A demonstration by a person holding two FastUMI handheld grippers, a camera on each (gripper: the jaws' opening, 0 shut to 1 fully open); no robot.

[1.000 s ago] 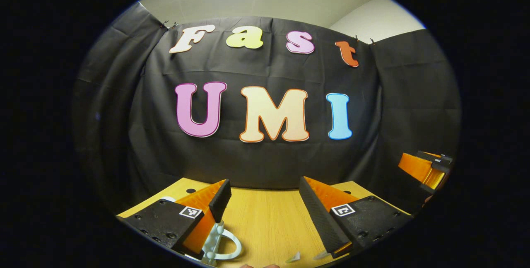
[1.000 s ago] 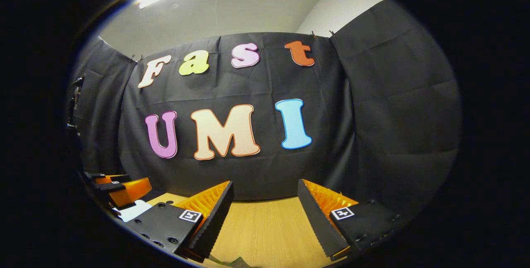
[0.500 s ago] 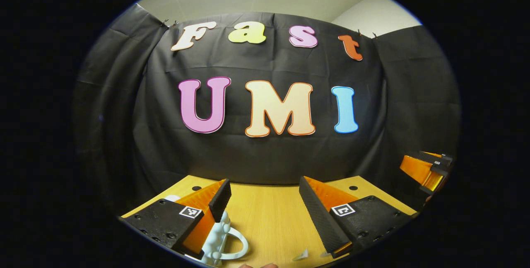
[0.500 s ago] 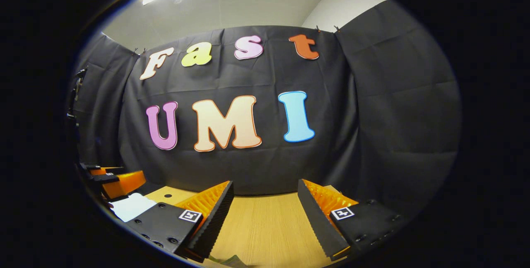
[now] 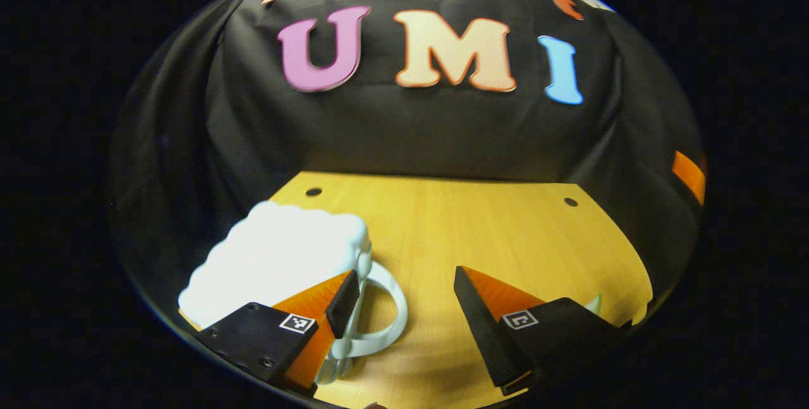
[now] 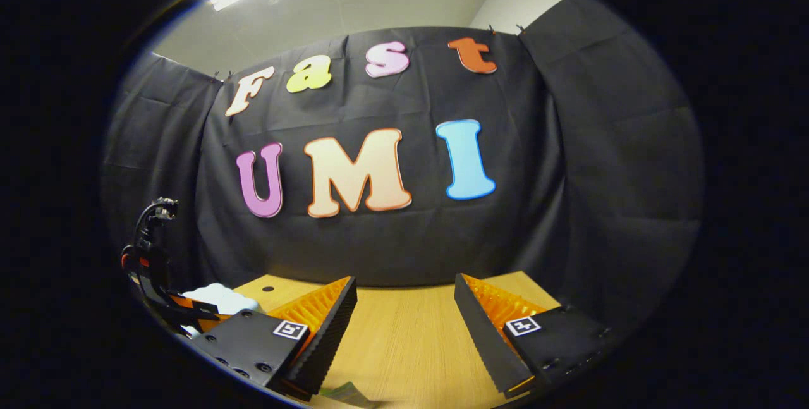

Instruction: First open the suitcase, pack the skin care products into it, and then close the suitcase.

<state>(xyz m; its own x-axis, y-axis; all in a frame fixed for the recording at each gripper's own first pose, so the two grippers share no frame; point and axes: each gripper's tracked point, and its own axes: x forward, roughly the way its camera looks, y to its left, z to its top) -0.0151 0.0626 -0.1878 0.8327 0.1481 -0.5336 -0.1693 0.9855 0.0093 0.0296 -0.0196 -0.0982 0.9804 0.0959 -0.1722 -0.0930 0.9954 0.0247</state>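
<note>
A small white suitcase [image 5: 278, 251] with a scalloped edge lies shut on the wooden table [image 5: 474, 225], its looped handle [image 5: 389, 308] facing right. In the left gripper view my left gripper [image 5: 404, 279] is open, its left finger hanging over the case's handle side; I cannot tell if it touches. A pale pointed piece [image 5: 594, 303] shows past the right finger. In the right gripper view my right gripper [image 6: 405, 284] is open over bare table [image 6: 404, 339]. The suitcase [image 6: 221, 298] and the left gripper [image 6: 152, 276] sit at far left there. A green packet [image 6: 344, 391] lies under the right gripper's fingers.
Black cloth walls close off the table's far side and both ends. Two small dark holes [image 5: 313, 192] [image 5: 571, 201] mark the table's back corners. An orange part of the right gripper [image 5: 687, 175] shows at the far right edge of the left gripper view.
The left gripper has tipped downward and moved in over the suitcase, which now looms large. The right gripper has barely shifted. Both stay open.
</note>
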